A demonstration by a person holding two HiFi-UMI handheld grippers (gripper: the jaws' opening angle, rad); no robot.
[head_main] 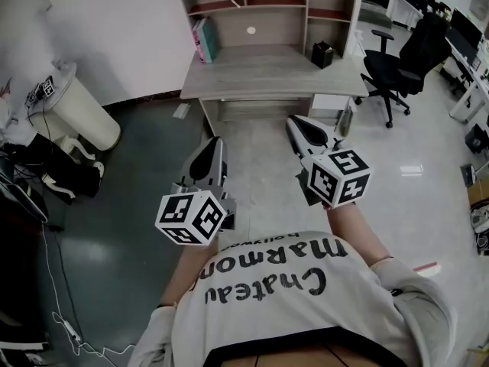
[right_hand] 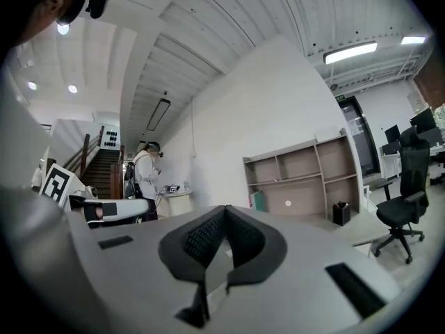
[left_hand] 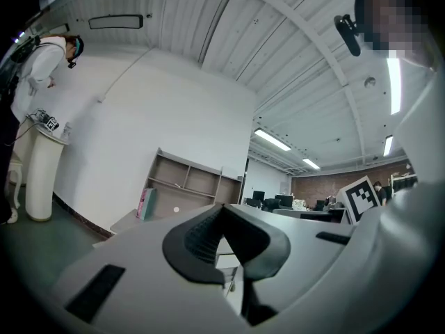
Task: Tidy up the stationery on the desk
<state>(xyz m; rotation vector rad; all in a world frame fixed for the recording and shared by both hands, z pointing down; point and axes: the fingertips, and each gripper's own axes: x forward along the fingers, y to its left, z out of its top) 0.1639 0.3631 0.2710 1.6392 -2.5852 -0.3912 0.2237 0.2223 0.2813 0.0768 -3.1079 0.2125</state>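
**Both claws shut and empty, well short of the desk**

The pale wood desk (head_main: 260, 76) stood ahead across a stretch of bare floor, with an open shelf unit (head_main: 267, 8) rising from its back edge. A black office chair (head_main: 399, 61) sat just beside the surface's right end, and a white round pedestal (head_main: 76, 107) stood well off to the left. The person's pale shirt (head_main: 298, 297) filled the bottom of the head view; its dark print read "Chateau Marmon…", seen upside down, and the small line beyond it was too fine to read.

The left claw (head_main: 215, 142) and the right claw (head_main: 294, 122) were held side by side, level, both aimed at the desk. In each gripper view the dark ribbed tips met with nothing between them. Each claw's cube bore black-and-white square markers.

Of the stationery, pink and teal books (head_main: 203, 40) stood upright at the left back of the surface, against the shelf unit's side. A black pen holder (head_main: 322, 53) stood upright at the right back, pens pointing up out of it.
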